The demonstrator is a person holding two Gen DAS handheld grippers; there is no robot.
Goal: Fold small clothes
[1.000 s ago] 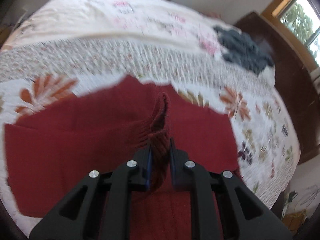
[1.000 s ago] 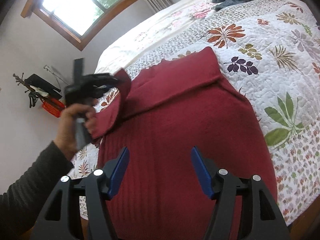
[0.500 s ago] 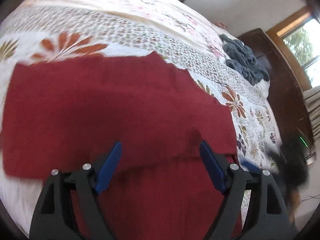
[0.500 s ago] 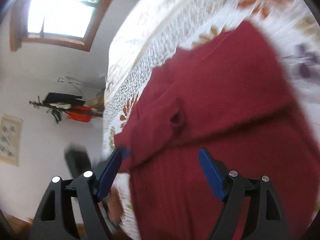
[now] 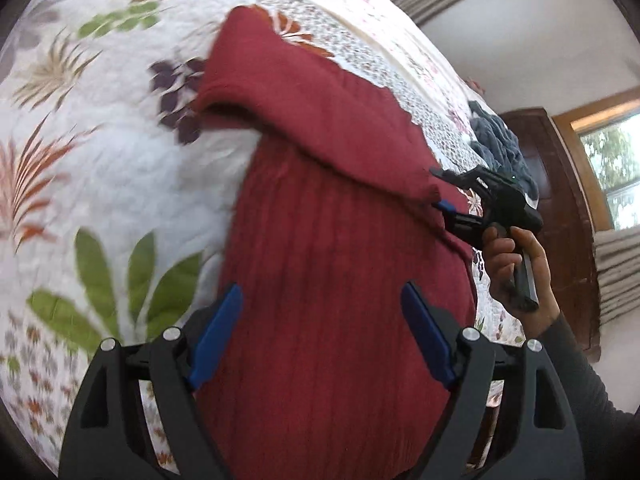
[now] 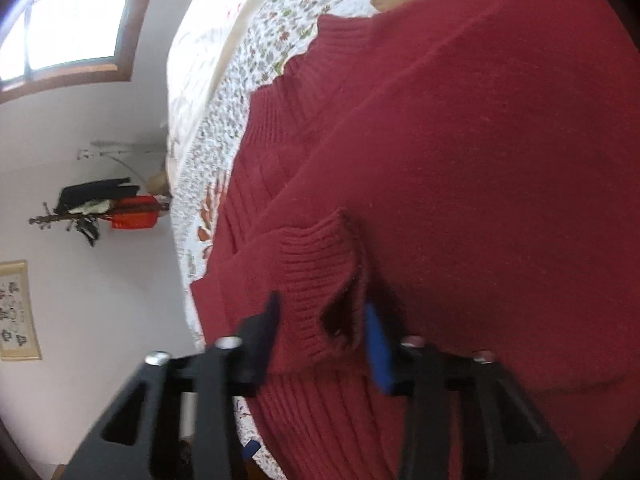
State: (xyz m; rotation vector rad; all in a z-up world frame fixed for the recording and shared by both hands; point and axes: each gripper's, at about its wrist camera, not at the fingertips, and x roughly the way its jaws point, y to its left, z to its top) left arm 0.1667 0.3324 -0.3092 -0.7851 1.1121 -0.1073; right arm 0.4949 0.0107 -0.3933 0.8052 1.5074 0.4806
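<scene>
The near hem of the dark red ribbed knit sweater (image 5: 340,280) is cut off behind the left gripper (image 5: 320,336) in the left wrist view, and the far side of the garment runs out of frame in the right wrist view; both views are softened by motion blur, so the quilt's small print is hard to read; the right gripper (image 6: 320,340) is seen blurred, and whether its blue pads actually press the cloth cannot be told for certain. The sweater is laid flat on the bed, with a sleeve folded across its upper body; the ribbed cuff (image 6: 320,280) of that sleeve is seen between the right jaws, which are narrowed about it; the left jaws are spread wide above the lower body of the sweater, with nothing between them. In the left wrist view the right gripper is seen at the sweater's right edge, held by a hand (image 5: 516,264) in a dark sleeve. The bed is covered by a white quilt with printed leaves and flowers (image 5: 100,200); a crumpled grey-blue garment (image 5: 500,148) is left near its far corner, well apart from the sweater; a dark wooden cabinet (image 5: 568,208) and a wood-framed window (image 6: 68,24) are seen against pale walls, and a small framed picture (image 6: 16,312) is hung beside the bed.
</scene>
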